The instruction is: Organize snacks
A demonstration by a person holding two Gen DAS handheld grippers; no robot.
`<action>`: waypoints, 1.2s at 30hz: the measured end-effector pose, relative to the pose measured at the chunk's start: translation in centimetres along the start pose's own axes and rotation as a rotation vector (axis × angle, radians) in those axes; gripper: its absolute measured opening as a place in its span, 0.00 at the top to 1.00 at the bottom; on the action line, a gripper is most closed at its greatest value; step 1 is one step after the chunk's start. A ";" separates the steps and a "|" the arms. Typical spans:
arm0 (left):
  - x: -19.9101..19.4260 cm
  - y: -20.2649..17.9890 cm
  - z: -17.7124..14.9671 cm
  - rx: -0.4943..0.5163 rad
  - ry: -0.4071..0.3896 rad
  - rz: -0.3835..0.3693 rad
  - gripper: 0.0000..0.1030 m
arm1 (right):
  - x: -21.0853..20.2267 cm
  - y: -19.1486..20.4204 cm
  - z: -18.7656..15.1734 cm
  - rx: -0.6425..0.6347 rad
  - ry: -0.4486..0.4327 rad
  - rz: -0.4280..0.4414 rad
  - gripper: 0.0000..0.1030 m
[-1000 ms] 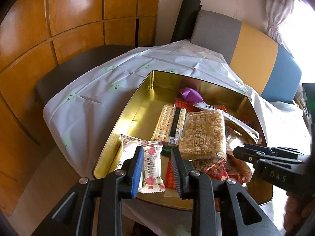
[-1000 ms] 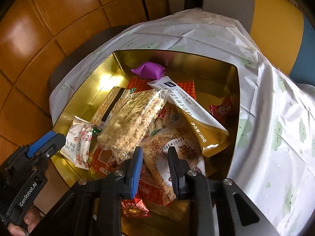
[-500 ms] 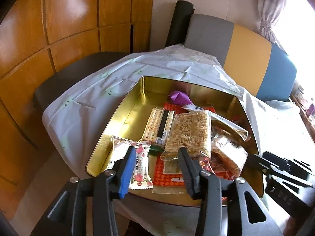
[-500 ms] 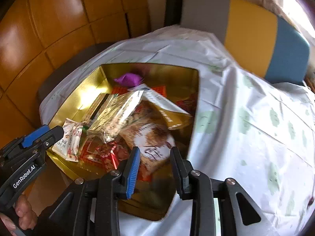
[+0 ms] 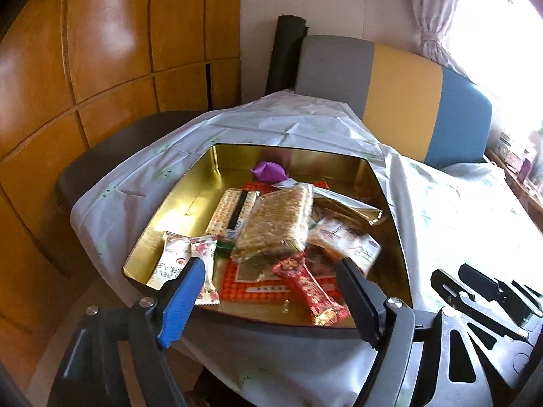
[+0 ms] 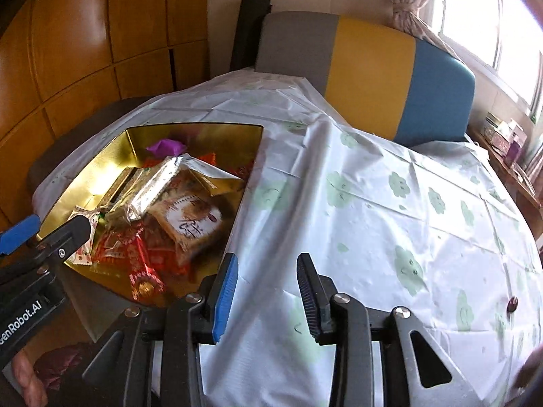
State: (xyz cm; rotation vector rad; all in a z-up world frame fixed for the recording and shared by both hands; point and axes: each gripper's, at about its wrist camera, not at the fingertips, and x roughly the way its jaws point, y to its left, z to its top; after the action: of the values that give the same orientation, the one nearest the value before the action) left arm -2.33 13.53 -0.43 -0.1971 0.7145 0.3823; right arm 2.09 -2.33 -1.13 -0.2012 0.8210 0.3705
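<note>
gold-coloured shallow metal tin (image 5: 190, 203) sits at the left end of the white plastic tablecloth with pale green flower prints (image 6: 390, 210), holding a loose pile of wrapped snacks. left gripper (image 5: 271, 281) hovers at the tin's near rim; its jaws have just been opening, stand wide, nothing between them. below it lie the long red foil-wrapped bar (image 5: 310, 288) and the white rose-printed sachet (image 5: 190, 257); the clear pack of puffed-rice cake (image 5: 276, 220) tops the heap. right gripper (image 6: 268, 291) hangs over bare cloth beside the tin; jaws have just been opening, part-way apart, empty. judgement: next pick looks like the red bar; straddle it across its narrow width, close lightly, lift clear without snagging neighbours.
</note>
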 end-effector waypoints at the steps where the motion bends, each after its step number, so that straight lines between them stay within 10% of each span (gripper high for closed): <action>1: -0.1 -0.1 -0.1 0.001 0.002 -0.001 0.22 | -0.1 -0.2 -0.2 0.005 -0.003 -0.002 0.65; 36: -0.8 0.7 -0.1 -0.022 -0.017 0.006 0.18 | -1.6 0.7 -1.1 -0.014 -0.047 -0.001 0.63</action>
State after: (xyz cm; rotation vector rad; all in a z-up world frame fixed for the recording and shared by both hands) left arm -3.25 13.93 0.01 -0.2118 0.6943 0.3971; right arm 0.04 -2.45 -0.72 -0.2055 0.7725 0.3784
